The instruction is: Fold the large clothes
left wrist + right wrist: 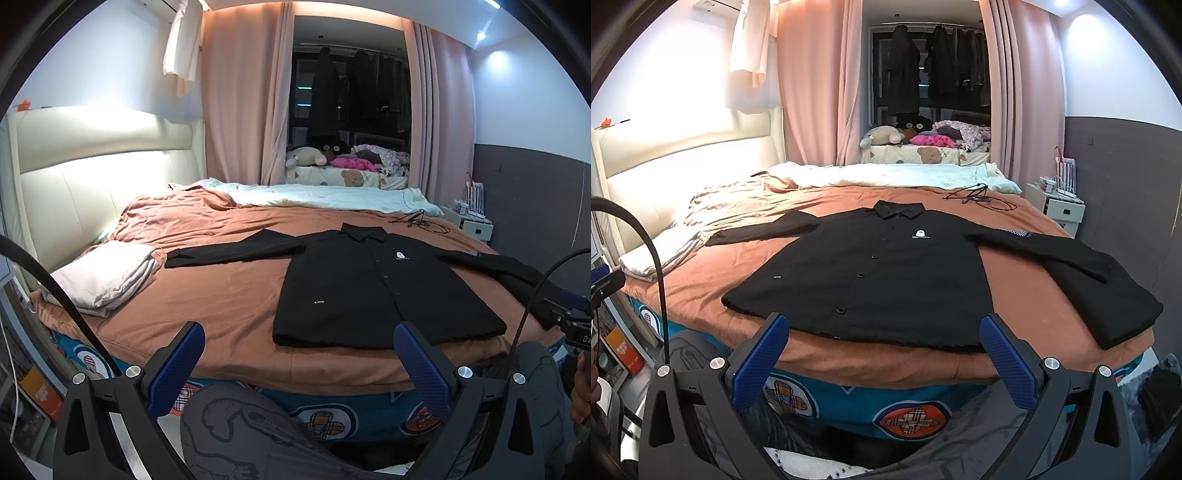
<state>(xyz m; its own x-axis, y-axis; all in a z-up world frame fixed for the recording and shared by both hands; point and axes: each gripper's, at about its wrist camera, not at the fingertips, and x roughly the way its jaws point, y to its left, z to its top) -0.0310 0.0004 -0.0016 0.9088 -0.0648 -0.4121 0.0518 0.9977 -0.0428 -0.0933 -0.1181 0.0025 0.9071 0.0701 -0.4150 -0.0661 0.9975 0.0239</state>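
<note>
Jacket (871,273) lies flat at twelve o'clock, collar far; right gripper (884,352) nearer, left gripper (299,360) beside, both wide open, empty.

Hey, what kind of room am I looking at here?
A bedroom, most likely: a bed with a padded headboard, a pillow, and pink curtains.

Black button-front jacket (871,273) with collar, small white chest logo and white sleeve print. Lies flat, face up, unfolded on the rust-brown bedspread (1027,306). Both sleeves spread outward, hem nearest the bed's front edge.
</note>
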